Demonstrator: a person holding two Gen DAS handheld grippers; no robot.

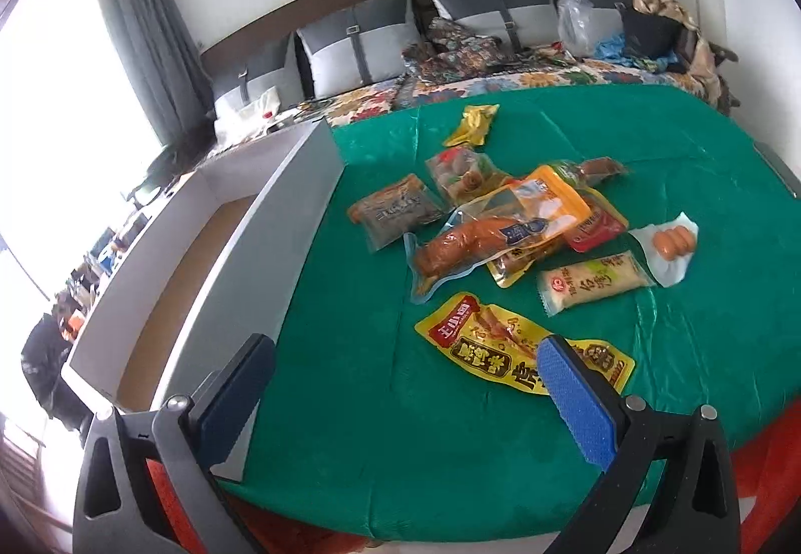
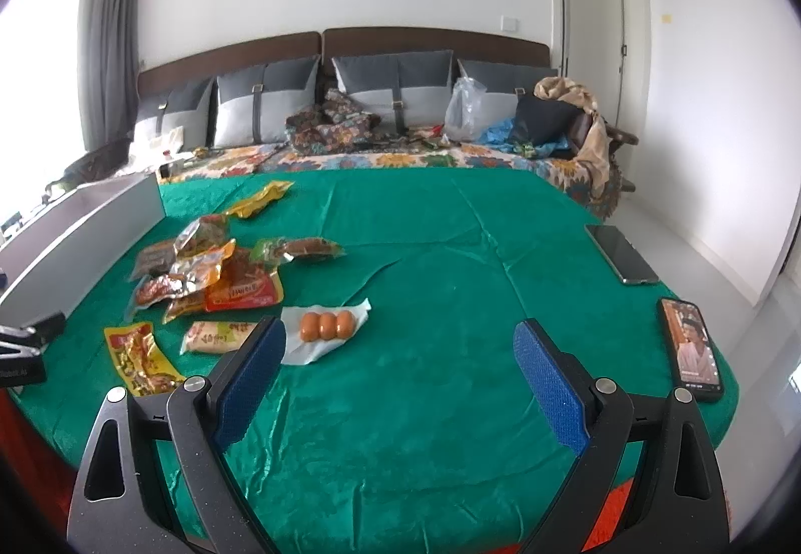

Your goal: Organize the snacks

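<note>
To the left of the left gripper (image 1: 405,384) stands the long white box (image 1: 300,183), its wooden floor bare. That claw hangs wide open and empty, its right pad over the yellow snack packet (image 1: 480,344); ahead of it lies the snack pile (image 1: 500,223). Just ahead and left of the right gripper (image 2: 400,359), likewise spread wide and empty, sits the sausage pack (image 2: 325,326). Sorting looks barely begun. Next, probably: lower onto the yellow packet, pinch its flat edge, carry it left into the box.
</note>
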